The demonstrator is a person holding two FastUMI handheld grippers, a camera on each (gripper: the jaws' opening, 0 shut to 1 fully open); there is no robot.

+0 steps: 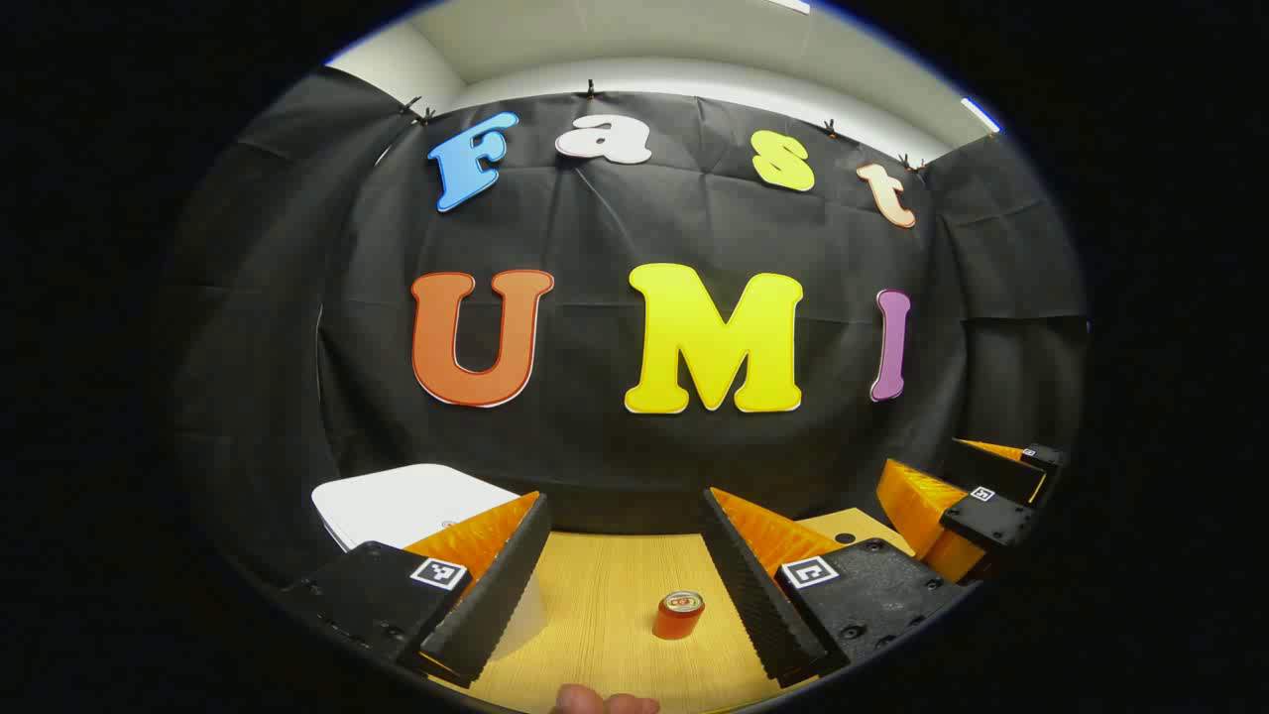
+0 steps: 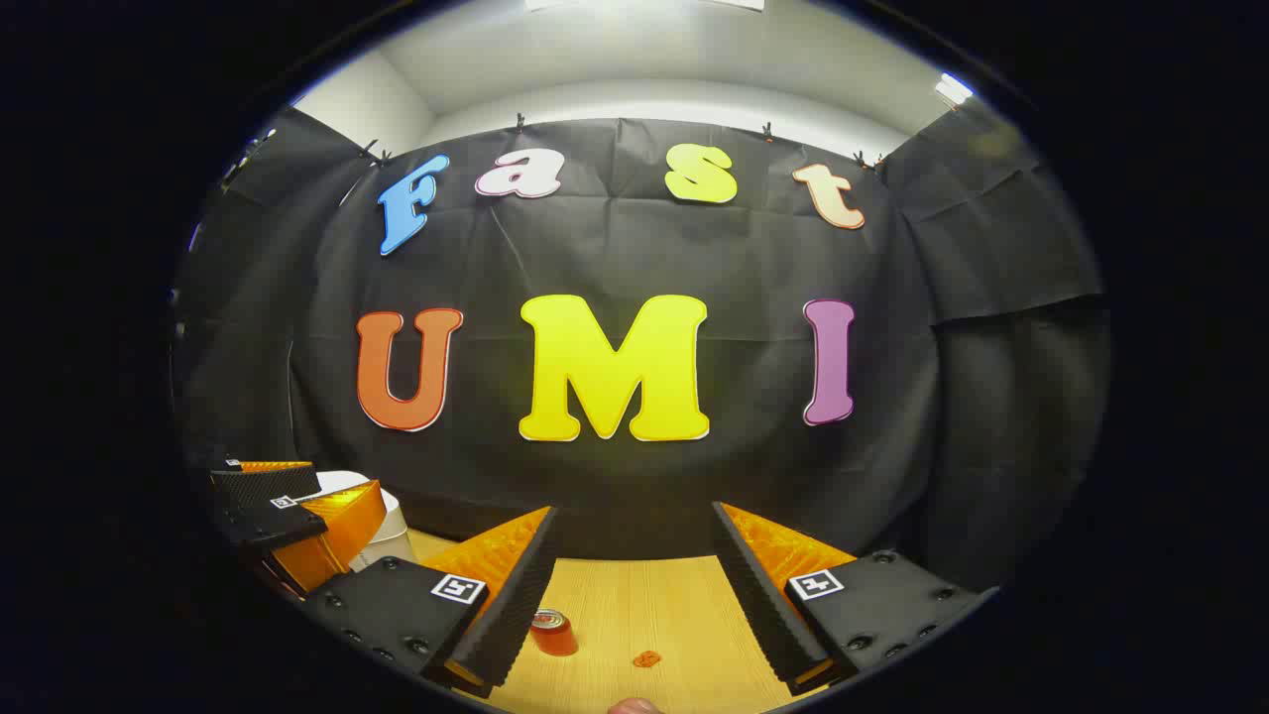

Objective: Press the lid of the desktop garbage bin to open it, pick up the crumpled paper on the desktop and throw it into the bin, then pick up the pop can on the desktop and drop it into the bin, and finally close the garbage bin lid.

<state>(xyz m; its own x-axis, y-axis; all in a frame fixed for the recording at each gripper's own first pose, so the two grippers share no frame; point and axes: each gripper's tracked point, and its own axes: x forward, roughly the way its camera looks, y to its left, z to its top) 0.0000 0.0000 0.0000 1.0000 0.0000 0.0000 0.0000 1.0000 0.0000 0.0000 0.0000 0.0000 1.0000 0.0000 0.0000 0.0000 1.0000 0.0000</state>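
Item 1: left gripper [image 1: 625,555], jaws released, nothing between them, raised above the table [image 1: 605,595]. Item 2: right gripper [image 2: 634,570], jaws likewise spread and unloaded. Item 3: pop can [image 1: 679,615], upright on the table (near its front edge). Item 4: white garbage bin [image 1: 406,501], lid down, at the table's rear left corner. Item 5: small orange scrap [image 2: 646,658] near the can.

The pop can [image 1: 679,615] was red-orange with a gold top. The garbage bin [image 1: 406,501] was plain white. The surface [image 1: 605,605] was pale yellow wood with fine straight grain. A small orange scrap [image 2: 646,658] lay on it.
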